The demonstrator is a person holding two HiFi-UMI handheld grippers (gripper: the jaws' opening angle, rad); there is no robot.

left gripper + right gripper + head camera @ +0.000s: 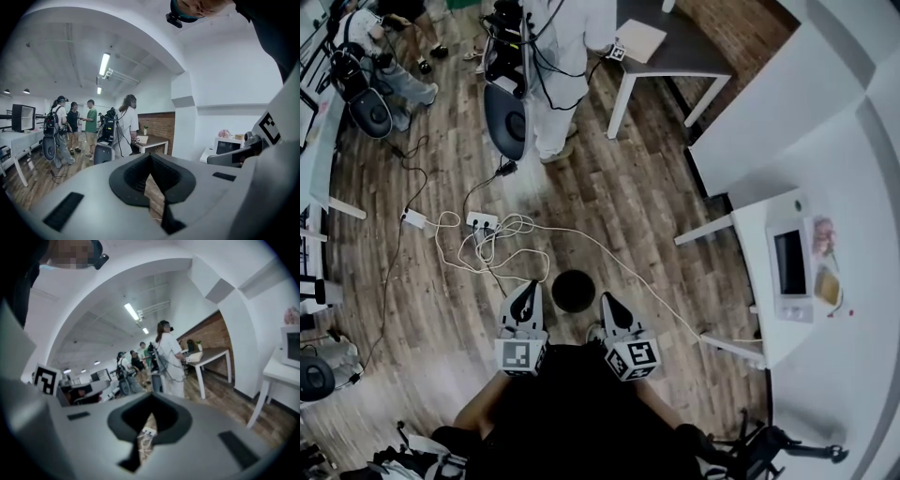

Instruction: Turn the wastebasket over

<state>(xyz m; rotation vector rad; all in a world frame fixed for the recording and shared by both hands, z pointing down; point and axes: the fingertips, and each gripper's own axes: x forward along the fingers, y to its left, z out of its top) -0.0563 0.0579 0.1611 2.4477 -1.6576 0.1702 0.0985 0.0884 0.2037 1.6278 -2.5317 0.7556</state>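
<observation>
The left gripper (528, 291) and right gripper (611, 302) are hanging with fingers pinched together on nothing, flanking the wastebasket (574, 291) sitting on the floor (628, 206) below (which end is up, I cannot tell). Lowering and opening seems next.

The wastebasket (573, 292) is black, and the floor (628, 187) is brown wood plank. The left gripper (529, 287) and right gripper (607, 300) are grey, with black-and-white square markers.
</observation>
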